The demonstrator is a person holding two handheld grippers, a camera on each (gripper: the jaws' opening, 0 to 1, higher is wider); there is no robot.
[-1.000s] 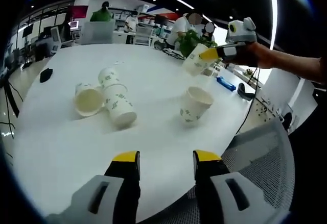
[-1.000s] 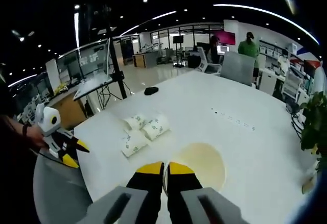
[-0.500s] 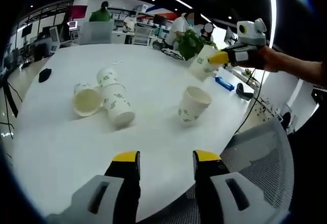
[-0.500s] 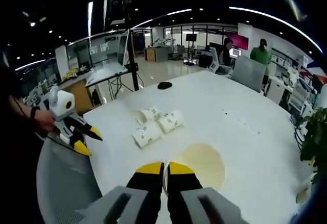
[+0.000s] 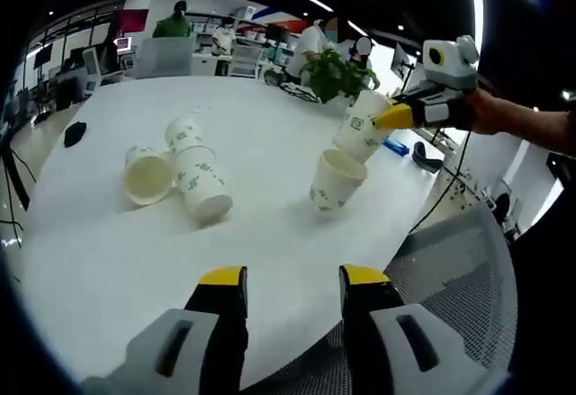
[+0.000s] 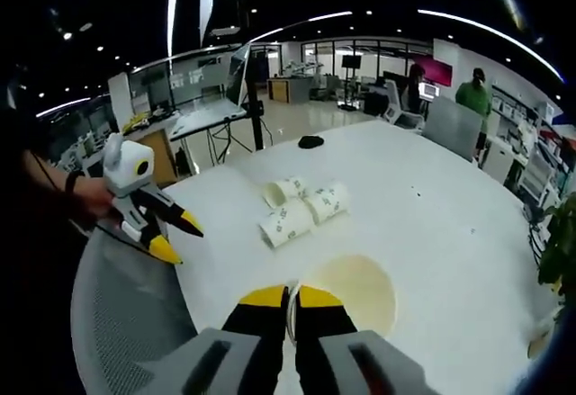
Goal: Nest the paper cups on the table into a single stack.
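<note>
Pinching a paper cup (image 5: 360, 125), right gripper (image 6: 289, 300) (left gripper (image 5: 290, 280) gapes, unladen).

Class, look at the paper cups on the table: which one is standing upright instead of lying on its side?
The lone cup below the right gripper's held cup stands mouth-up; the three clustered cups lie sideways.

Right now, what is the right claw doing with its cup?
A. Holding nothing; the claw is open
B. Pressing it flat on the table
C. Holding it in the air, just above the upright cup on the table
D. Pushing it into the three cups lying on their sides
C: in the left gripper view the right claw is shut on the held cup, tilted just above the upright cup, apart from the three fallen cups.
</note>
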